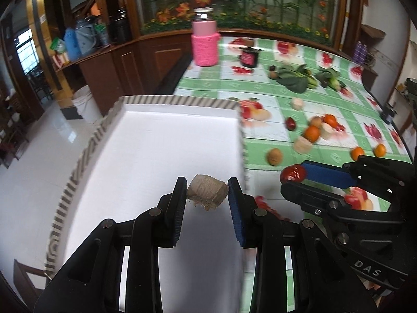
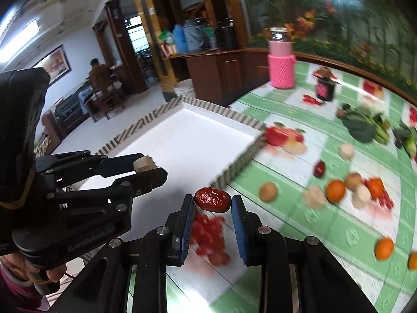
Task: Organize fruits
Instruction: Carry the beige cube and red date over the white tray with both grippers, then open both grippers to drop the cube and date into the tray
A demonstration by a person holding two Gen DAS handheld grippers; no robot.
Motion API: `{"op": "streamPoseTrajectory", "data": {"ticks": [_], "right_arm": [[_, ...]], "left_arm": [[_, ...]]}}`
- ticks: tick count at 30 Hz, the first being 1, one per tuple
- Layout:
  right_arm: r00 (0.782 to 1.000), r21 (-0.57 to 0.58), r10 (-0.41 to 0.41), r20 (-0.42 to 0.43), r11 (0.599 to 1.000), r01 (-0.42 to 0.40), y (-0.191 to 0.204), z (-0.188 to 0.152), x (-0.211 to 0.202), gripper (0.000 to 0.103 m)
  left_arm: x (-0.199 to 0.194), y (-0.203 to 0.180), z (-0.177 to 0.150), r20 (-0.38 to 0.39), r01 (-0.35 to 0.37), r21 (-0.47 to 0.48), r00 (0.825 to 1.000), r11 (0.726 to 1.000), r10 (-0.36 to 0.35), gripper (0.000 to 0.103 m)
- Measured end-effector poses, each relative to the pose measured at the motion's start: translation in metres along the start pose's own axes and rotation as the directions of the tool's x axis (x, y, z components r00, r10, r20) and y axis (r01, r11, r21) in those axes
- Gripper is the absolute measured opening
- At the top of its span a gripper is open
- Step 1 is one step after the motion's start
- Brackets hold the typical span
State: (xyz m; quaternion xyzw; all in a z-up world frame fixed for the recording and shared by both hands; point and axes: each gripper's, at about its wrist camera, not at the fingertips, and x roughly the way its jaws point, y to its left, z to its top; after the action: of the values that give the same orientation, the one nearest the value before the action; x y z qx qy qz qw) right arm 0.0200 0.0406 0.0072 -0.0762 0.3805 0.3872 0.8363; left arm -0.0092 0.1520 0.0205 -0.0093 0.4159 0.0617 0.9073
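Observation:
My left gripper (image 1: 207, 185) is shut on a pale tan, fibrous chunk of fruit (image 1: 207, 191) and holds it above the white tray (image 1: 156, 140) with the striped rim. My right gripper (image 2: 213, 200) is shut on a wrinkled red date (image 2: 213, 199) and holds it above the table, just right of the tray's near corner (image 2: 234, 168). The right gripper also shows in the left wrist view (image 1: 293, 180) with the date (image 1: 293, 173). The left gripper shows in the right wrist view (image 2: 149, 167) over the tray. Loose oranges (image 1: 312, 133), a brown round fruit (image 1: 275, 156), a dark red date (image 1: 290, 124) and pale chunks (image 1: 302, 144) lie on the table.
The table has a green checked cloth with fruit prints (image 1: 260, 88). At the back stand a pink knit-covered jar (image 1: 205, 40) and a dark jar (image 1: 249, 56). Leafy greens (image 1: 294, 79) lie at the back right. The tray hangs over the table's left edge above a white floor.

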Motion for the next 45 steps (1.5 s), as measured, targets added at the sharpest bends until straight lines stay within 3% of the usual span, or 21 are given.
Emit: {"op": "streamPoseTrajectory", "data": {"ticks": [19, 29, 32, 34, 38, 45], "right_arm": [[0.993, -0.127, 0.044, -0.110, 0.990, -0.058, 0.021, 0.043, 0.089, 0.028], [0.980, -0.183, 0.024, -0.196, 0.981, -0.060, 0.028, 0.039, 0.122, 0.029], [0.984, -0.208, 0.015, -0.178, 0.977, -0.053, 0.030, 0.037, 0.118, 0.035], [0.985, -0.200, 0.021, -0.171, 0.978, -0.056, 0.029, 0.037, 0.113, 0.038], [0.990, -0.180, 0.026, -0.138, 0.982, -0.051, 0.026, 0.036, 0.094, 0.038], [0.999, -0.109, -0.005, -0.053, 0.994, -0.001, 0.004, 0.016, 0.037, 0.038]], "left_arm": [[0.059, 0.075, 0.009, -0.164, -0.082, -0.181, 0.985, 0.980, 0.052, 0.031], [0.069, 0.084, -0.001, -0.199, -0.129, -0.167, 0.975, 0.977, 0.095, 0.032], [0.068, 0.091, -0.001, -0.199, -0.097, -0.196, 0.978, 0.976, 0.057, 0.040], [0.066, 0.093, 0.000, -0.192, -0.098, -0.208, 0.980, 0.973, 0.057, 0.065], [0.057, 0.095, -0.001, -0.162, -0.132, -0.205, 0.982, 0.970, 0.099, 0.067], [0.032, 0.082, -0.003, -0.076, -0.087, -0.220, 0.995, 0.972, 0.071, 0.067]]}}
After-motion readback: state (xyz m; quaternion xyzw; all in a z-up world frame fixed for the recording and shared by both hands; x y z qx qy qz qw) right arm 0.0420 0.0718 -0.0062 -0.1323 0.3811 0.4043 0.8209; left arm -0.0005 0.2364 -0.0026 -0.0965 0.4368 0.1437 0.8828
